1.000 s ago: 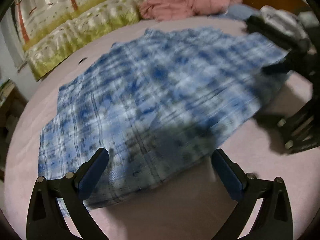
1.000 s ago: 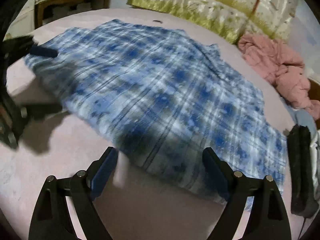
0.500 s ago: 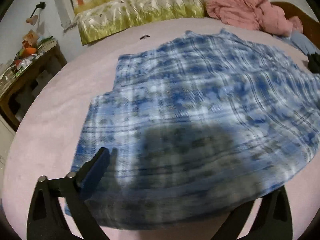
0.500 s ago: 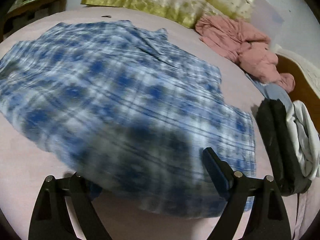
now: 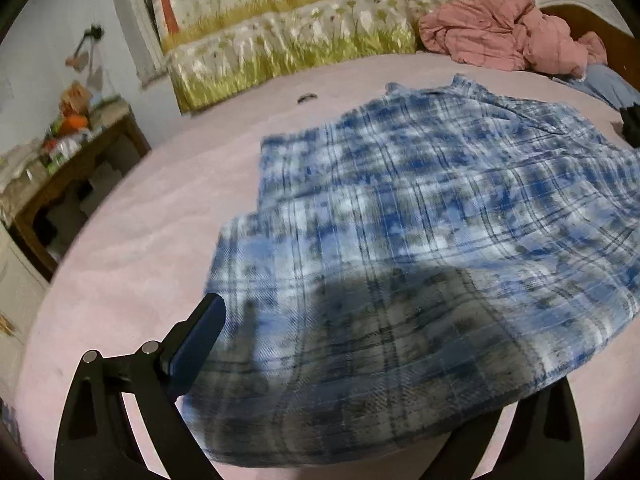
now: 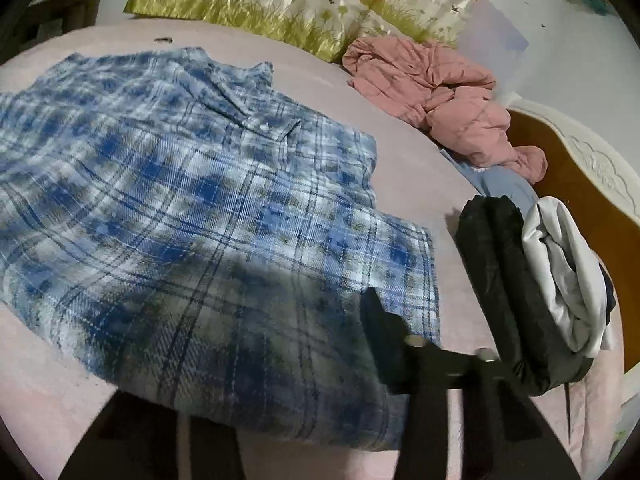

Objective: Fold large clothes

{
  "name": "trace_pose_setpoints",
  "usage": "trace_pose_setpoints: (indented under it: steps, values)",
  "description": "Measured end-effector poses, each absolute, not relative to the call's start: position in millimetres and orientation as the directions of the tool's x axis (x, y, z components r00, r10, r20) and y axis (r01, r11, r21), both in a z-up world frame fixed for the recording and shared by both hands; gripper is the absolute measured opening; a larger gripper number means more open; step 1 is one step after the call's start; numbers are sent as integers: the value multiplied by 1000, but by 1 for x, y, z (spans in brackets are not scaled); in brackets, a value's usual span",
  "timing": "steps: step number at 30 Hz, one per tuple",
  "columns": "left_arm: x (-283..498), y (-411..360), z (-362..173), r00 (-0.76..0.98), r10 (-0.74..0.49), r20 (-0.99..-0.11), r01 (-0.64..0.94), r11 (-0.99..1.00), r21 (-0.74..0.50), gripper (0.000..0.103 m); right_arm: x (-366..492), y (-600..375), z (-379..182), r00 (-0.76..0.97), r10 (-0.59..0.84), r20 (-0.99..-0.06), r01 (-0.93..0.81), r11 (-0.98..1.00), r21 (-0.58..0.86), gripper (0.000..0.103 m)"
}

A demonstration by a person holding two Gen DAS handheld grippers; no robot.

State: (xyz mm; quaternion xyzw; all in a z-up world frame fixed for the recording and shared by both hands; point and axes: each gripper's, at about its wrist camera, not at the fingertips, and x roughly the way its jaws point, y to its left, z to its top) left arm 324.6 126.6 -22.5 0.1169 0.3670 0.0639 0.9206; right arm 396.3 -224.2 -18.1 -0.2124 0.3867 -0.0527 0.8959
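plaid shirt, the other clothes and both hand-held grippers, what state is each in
plaid shirt: spread on the bed, near hem draped over both hand-held grippers
pink jacket: crumpled by the pillows
black garment: folded
white garment: folded, against the black one
left hand-held gripper: open
right hand-held gripper: jaws just closing, hem between them

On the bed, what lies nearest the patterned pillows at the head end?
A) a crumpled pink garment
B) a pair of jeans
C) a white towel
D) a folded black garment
A: the crumpled pink garment lies bunched right against the patterned pillows, beyond the blue plaid shirt.
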Motion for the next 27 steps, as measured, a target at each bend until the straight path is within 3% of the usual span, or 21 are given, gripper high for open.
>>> trace_pose_setpoints:
  steps: [8, 10, 11, 13, 14, 15, 16, 17, 18, 22, 27]
  values:
    - [323, 123, -19, 747, 160, -645, 5, 969, 246, 93, 393, -217, -20, 702, -272, -658, -69, 894, -442, 41]
    - [320, 119, -17, 762, 124, -635, 40, 970, 238, 89, 393, -217, -21, 702, -263, -661, -74, 897, -436, 34]
    - [320, 117, -16, 768, 129, -628, 41, 968, 249, 86, 394, -217, -22, 699, -250, -670, -83, 902, -423, 25]
    - [320, 114, -16, 769, 124, -627, 50, 966, 253, 77, 394, -218, -23, 691, -233, -684, -95, 909, -405, 19]
    - [320, 113, -16, 770, 132, -624, 47, 964, 262, 66, 394, -218, -24, 692, -230, -685, -97, 910, -403, 16]
    - [319, 110, -16, 775, 142, -616, 43, 961, 275, 46, 393, -217, -23, 695, -229, -682, -95, 910, -402, 12]
    - [318, 108, -16, 779, 143, -610, 49, 957, 286, 33, 392, -217, -22, 698, -225, -679, -94, 912, -399, 10]
    - [316, 105, -16, 782, 141, -607, 55, 954, 293, 10, 391, -216, -21, 702, -220, -677, -94, 914, -394, 7]
    - [316, 104, -16, 784, 142, -605, 56, 954, 295, 5, 390, -216, -20, 706, -213, -676, -96, 916, -389, 5]
    - [297, 108, -4, 817, 123, -563, 37, 964, 263, 3, 365, -202, -6, 760, -235, -606, -74, 895, -440, 4]
    - [234, 117, 0, 822, 89, -563, 37, 977, 209, 2, 308, -217, 6, 773, -135, -620, -72, 952, -297, 4]
